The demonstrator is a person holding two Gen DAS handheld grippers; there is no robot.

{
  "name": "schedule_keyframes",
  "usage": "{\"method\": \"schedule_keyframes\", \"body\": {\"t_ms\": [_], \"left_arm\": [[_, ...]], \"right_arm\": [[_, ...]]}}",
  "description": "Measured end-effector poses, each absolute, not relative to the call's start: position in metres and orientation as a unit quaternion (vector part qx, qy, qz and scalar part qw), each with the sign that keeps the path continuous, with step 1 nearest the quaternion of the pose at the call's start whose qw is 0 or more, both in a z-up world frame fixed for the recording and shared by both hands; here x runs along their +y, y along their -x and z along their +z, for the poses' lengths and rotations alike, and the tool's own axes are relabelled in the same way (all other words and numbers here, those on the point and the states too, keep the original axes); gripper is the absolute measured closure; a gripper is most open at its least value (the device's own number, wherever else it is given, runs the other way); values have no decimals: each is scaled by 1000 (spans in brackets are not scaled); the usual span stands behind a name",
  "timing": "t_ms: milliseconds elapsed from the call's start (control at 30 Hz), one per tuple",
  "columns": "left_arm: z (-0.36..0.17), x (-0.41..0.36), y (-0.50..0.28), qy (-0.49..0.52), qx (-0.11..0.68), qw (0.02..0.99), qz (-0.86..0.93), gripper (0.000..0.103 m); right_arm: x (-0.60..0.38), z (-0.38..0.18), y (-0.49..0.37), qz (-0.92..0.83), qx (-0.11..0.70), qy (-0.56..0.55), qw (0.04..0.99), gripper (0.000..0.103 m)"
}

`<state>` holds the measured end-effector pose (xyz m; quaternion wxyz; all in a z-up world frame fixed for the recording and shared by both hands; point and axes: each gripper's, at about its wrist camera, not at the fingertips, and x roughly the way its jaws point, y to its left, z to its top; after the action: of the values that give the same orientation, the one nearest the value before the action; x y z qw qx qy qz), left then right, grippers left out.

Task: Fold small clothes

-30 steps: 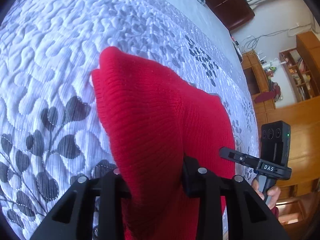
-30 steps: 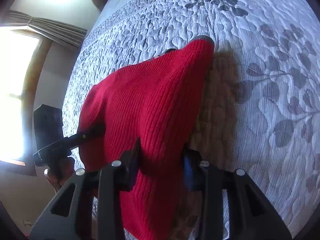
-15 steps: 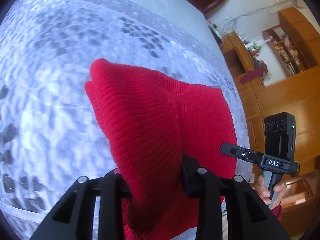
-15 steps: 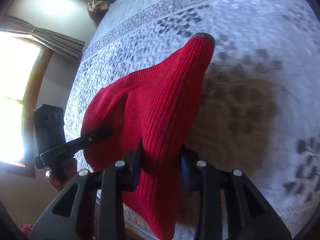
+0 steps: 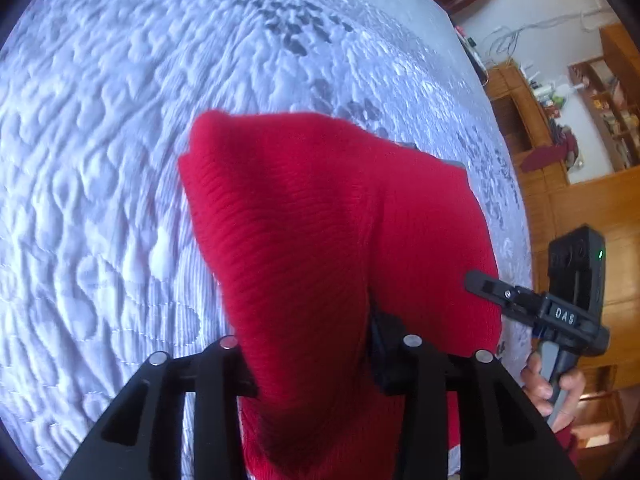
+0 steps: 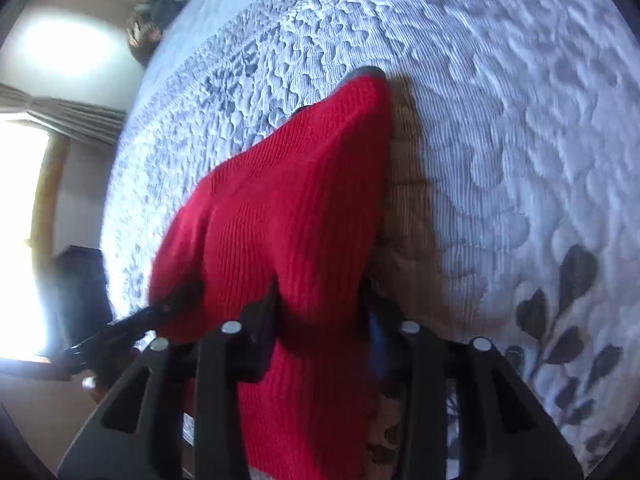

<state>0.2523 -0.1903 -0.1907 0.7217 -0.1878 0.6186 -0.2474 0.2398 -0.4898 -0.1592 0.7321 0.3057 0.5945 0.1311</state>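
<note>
Working surface is a white quilted bedspread with grey leaf print (image 5: pixel 100 208), broad and soft, presumably chosen so a garment can be laid flat on it. Above it hangs the red ribbed-knit garment (image 5: pixel 312 220), stretched between the two tools and draping in a peak toward the bed; its far tip lies close to the quilt, where it throws a shadow in the right wrist view (whether it touches, I cannot tell). Holding two points of one edge keeps the cloth spread, which reads as the carry stage of a fold, the crease itself not yet laid down. The left black two-finger gripper (image 5: pixel 310 350) is clamped on a thick bunch of knit that fills the gap between its fingers. The right black two-finger gripper (image 6: pixel 320 312) pinches the same garment likewise; in the left view its fingertip meets the red edge at right, the person's hand (image 5: pixel 552 384) on the handle.
</note>
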Motion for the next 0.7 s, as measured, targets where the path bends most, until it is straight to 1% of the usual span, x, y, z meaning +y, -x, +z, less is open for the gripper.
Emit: {"method": "schedule_keyframes", "body": {"t_ms": [33,67,100,167,200,233,267,433,467,533,567,600,667,700], "left_arm": [[-189,-188,-250,192,617,722,-248,59],[-187,-186,-248,191,618,722,-248,55],[-184,-185,-245,188,620,722,-245,55],[-178,-180,-235,182,621,725,-237,50],[-176,-177,-229,176,621,726,-236,47],[-175,-174,-222,172,622,726,-238,41],[-175,-171,-213,170,625,722,-243,39],[-181,-170,-174,163,626,724,-238,38],[-182,-171,-167,157,621,731,-234,39],[-181,-175,-160,141,614,743,-225,43],[-178,-179,-156,125,612,750,-218,44],[-176,-181,-154,112,612,753,-214,49],[-173,-182,-149,108,615,752,-209,61],[-171,-181,-147,109,617,751,-207,64]], "right_arm": [[-492,-158,-234,133,590,-305,735,57],[-493,-156,-227,132,588,-303,739,46],[-496,-153,-216,133,583,-303,742,42],[-502,-147,-196,143,575,-316,741,39],[-505,-144,-181,148,572,-322,740,35],[-508,-143,-168,152,573,-325,737,34],[-509,-143,-158,153,575,-324,735,33],[-500,-154,-105,171,584,-339,718,34],[-497,-157,-103,172,586,-339,715,39],[-494,-161,-96,158,588,-336,718,55],[-493,-162,-96,160,589,-346,713,72],[-493,-165,-94,170,589,-367,700,82],[-491,-161,-93,168,588,-365,702,85],[-490,-156,-93,170,585,-360,707,86]]}}
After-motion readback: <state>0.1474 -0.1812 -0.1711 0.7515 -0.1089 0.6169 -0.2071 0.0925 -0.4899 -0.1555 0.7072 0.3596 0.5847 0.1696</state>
